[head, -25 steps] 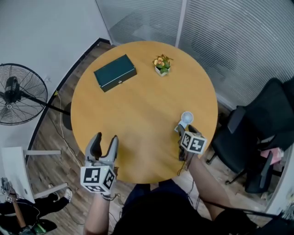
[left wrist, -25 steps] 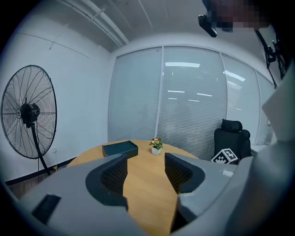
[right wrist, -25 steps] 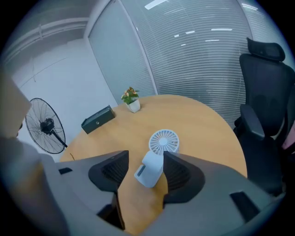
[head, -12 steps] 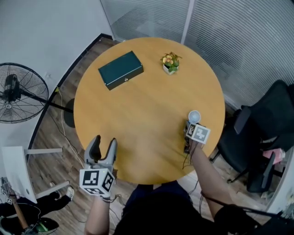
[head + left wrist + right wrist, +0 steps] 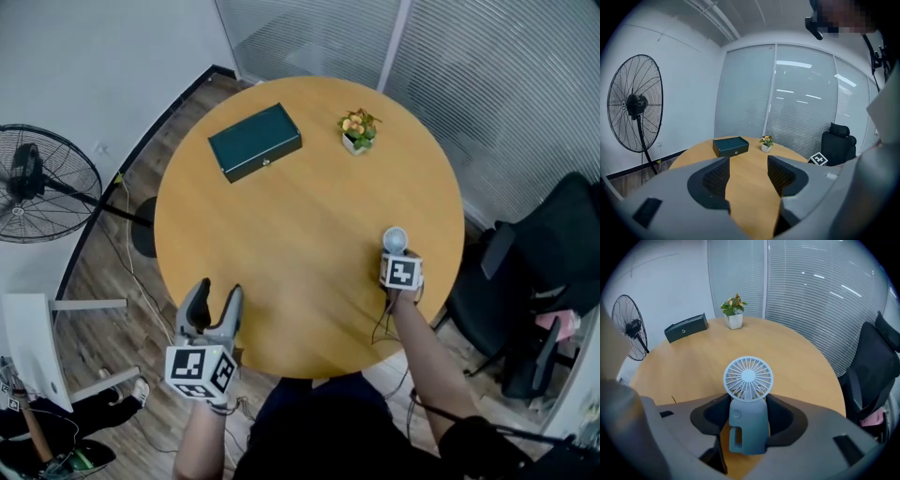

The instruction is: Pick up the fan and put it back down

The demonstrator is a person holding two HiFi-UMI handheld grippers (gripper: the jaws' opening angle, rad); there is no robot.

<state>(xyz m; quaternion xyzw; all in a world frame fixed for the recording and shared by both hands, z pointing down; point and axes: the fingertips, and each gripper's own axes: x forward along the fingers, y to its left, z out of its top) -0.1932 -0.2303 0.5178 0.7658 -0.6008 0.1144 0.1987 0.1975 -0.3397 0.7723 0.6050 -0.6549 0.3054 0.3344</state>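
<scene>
Nearest to us, the left gripper [image 5: 211,296] hangs over the near edge of the round wooden table [image 5: 309,234]. Its jaws stand apart, and in the left gripper view we see only the bare tabletop between them.

A little further in, at the right side of the table, is the right gripper [image 5: 747,416]. Its jaws have just been closing, and the small fan [image 5: 748,399] stands between them. The two pads lie against the sides of its grey-blue body, so we read this as a grip on the fan. The fan is upright, with its round white grille above the jaws and facing the camera. In the head view the grille shows just beyond the marker cube [image 5: 401,272]. We cannot tell if its base touches the table.

Further away, a dark green box [image 5: 255,142] lies on the far left part of the table. A small potted plant [image 5: 357,130] stands to its right, well apart from the fan.

Beyond the table, a black standing fan [image 5: 42,183] is on the floor at the left. A black office chair [image 5: 553,272] is at the right, and a glass wall with blinds [image 5: 487,75] is behind.
</scene>
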